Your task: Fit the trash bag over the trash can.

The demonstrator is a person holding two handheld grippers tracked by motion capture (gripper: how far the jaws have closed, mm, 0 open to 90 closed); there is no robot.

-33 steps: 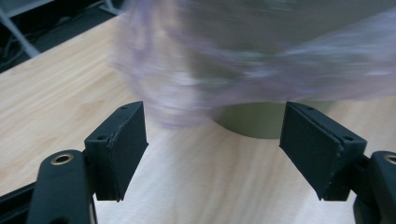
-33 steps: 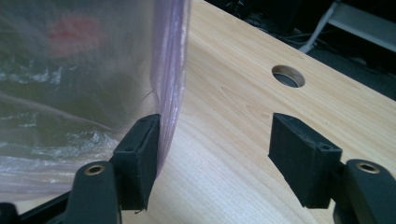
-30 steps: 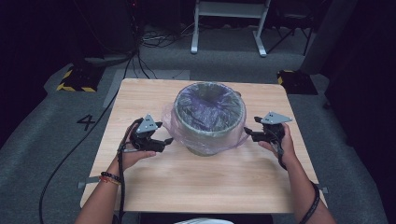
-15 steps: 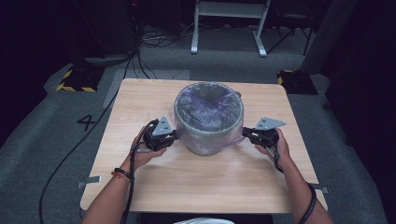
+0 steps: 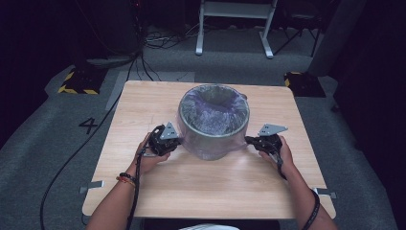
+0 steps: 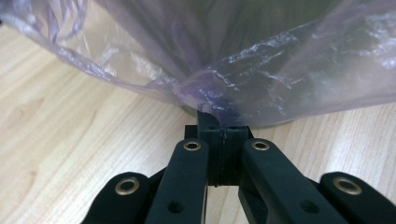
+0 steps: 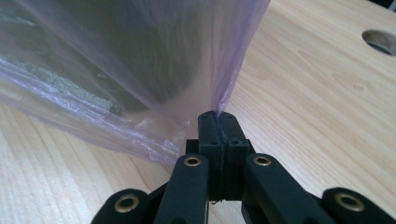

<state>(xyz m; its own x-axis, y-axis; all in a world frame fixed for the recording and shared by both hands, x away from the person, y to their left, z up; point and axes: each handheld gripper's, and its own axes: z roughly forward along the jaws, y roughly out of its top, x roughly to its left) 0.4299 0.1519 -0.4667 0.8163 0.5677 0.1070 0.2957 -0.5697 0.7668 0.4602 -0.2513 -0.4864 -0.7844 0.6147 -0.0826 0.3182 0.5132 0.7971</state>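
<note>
A pale wooden tabletop [image 5: 210, 187] stands on a grey carpeted floor [image 5: 57, 153] in a dim room. Nearest the camera in the high view, the person's two forearms come in from the bottom edge, the left wrist wearing beaded bands and the right a dark band.

The left gripper [image 5: 168, 142] sits at the left foot of the bucket [image 5: 214, 120], and the right gripper [image 5: 253, 141] at its right foot, each low by the tabletop. In the left gripper view its fingers [image 6: 212, 135] are pressed together with no gap, pinching a gathered fold of the thin purple plastic bag [image 6: 261, 79] just above the wood. In the right gripper view the fingers [image 7: 210, 130] are likewise clamped together, with a taut edge of the bag [image 7: 140, 65] rising from between their tips.

The round grey bucket stands upright near the middle of the tabletop, between the two grippers. The translucent bag lines it, folds over the rim and hangs down the outside wall to the tabletop.

Beyond the table, cables [image 5: 153, 43] lie on the floor, a yellow-and-black striped base [image 5: 76, 84] sits at far left, and the white legs of a frame [image 5: 234, 24] stand at the back.
</note>
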